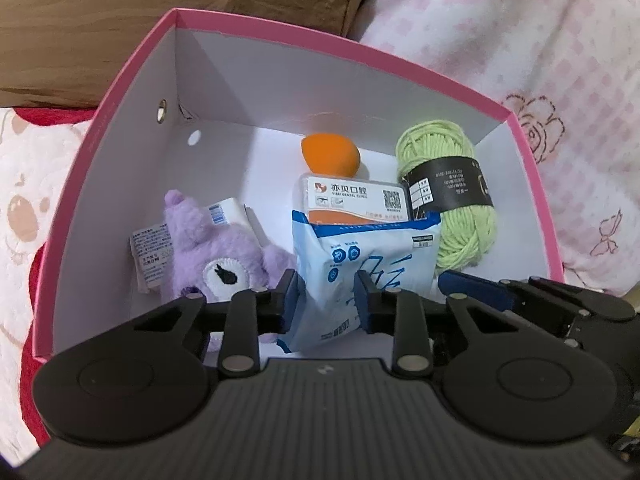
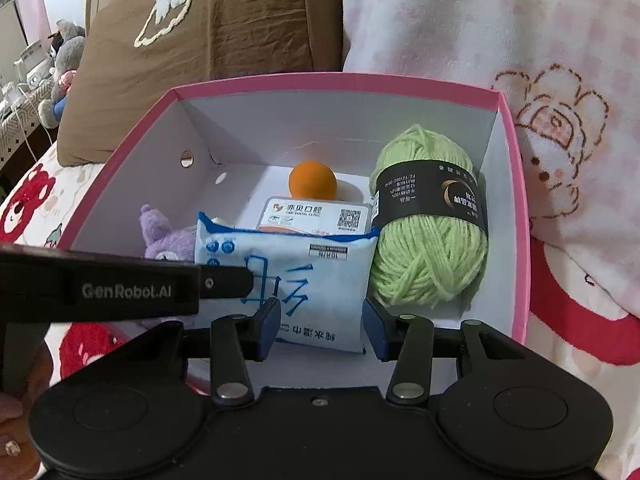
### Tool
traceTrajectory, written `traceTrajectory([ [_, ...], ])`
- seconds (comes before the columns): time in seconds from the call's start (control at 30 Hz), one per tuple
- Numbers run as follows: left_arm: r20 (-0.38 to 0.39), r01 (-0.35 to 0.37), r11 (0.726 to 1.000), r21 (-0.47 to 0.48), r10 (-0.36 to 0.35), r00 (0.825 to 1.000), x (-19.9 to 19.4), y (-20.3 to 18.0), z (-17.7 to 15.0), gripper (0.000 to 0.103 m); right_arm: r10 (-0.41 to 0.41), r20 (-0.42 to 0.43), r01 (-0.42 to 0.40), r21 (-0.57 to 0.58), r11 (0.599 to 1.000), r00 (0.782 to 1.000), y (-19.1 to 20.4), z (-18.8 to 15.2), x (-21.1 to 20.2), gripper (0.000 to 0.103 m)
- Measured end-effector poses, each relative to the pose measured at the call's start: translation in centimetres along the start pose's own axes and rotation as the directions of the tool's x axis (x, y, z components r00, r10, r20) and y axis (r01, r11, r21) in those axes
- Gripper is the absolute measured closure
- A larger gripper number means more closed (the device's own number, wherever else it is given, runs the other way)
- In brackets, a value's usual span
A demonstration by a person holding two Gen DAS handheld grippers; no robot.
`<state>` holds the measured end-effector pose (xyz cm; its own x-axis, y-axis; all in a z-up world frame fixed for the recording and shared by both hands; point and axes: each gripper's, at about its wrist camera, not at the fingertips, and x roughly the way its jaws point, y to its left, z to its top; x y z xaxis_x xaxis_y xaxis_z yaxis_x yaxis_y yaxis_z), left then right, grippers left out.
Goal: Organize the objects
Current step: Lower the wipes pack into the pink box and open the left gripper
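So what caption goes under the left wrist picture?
Left gripper pinching a blue wipes packet inside a pink box.

A home bedroom was indicated by a quilted bedspread printed with bears and roses, a brown embroidered pillow, and plush toys kept beside the bed.

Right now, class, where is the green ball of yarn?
The green yarn lies inside the pink box, in its far right corner in both wrist views. It sits just right of the blue wet-wipe pack and the orange ball.
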<state>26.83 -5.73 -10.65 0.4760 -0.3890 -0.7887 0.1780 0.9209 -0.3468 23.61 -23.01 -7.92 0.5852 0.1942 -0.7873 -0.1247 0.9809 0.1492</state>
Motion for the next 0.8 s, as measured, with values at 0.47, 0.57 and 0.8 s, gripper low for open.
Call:
traceTrajectory([
  [0.47, 0.034, -0.058, 0.998, 0.004, 0.058, 0.998, -0.1, -0.3, -0.3, 0.074, -0.019, 0.042, 0.02, -0.019, 1.0, 0.999, 1.7, -0.4, -0.6, 0.057],
  [0.57, 0.033, -0.091, 0.995, 0.032, 0.09, 0.995, 0.3, -0.7, -0.3, 0.077, -0.002, 0.064, 0.002, 0.003, 1.0, 0.998, 0.9, -0.9, -1.5, 0.056],
  [0.8, 0.024, -0.165, 0.982, 0.098, 0.163, 0.986, 1.0, -2.5, -0.5, 0.074, 0.029, 0.123, -0.029, 0.0, 1.0, 0.992, 0.3, -2.0, -4.0, 0.05],
])
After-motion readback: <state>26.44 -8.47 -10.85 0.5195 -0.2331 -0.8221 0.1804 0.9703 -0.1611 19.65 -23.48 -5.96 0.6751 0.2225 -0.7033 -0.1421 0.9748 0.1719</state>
